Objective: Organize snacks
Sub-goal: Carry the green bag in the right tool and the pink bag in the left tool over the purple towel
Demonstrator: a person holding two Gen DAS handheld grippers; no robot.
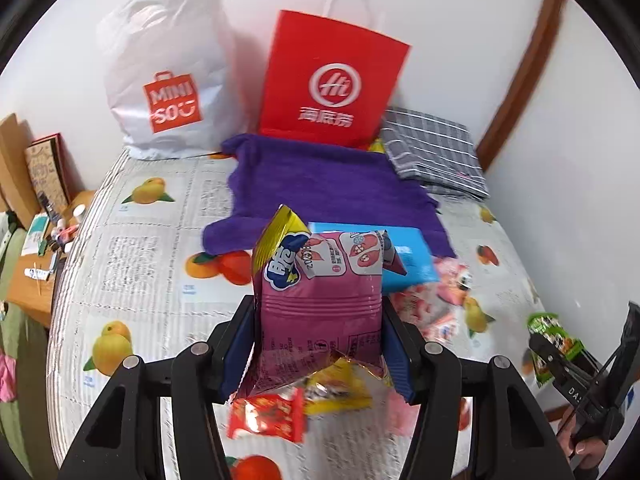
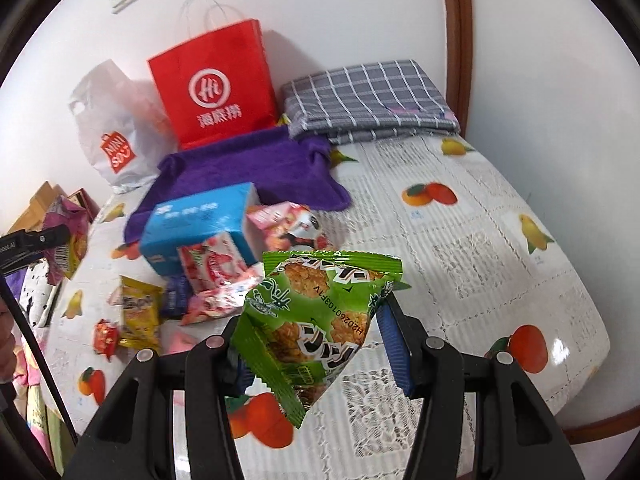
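Observation:
My left gripper (image 1: 318,308) is shut on a pink snack bag (image 1: 320,280) with a yellow top and holds it upright above the table. The right gripper (image 2: 312,316) is shut on a green rice-cracker packet (image 2: 316,312), also lifted off the table. Each gripper shows at the edge of the other's view: the right gripper (image 1: 580,364) with its green packet (image 1: 552,336), and the left gripper (image 2: 24,248) with its pink bag (image 2: 66,236). Loose snacks lie below: pink packets (image 2: 216,276), a yellow packet (image 2: 140,312) and a red candy (image 2: 106,334).
A red paper bag (image 1: 332,80) and a white plastic bag (image 1: 168,76) stand against the back wall. In front lie a purple towel (image 1: 320,176) and a blue box (image 1: 408,252), with a folded grey plaid cloth (image 1: 432,152) at back right. The fruit-print tablecloth (image 2: 480,240) shows bare at right.

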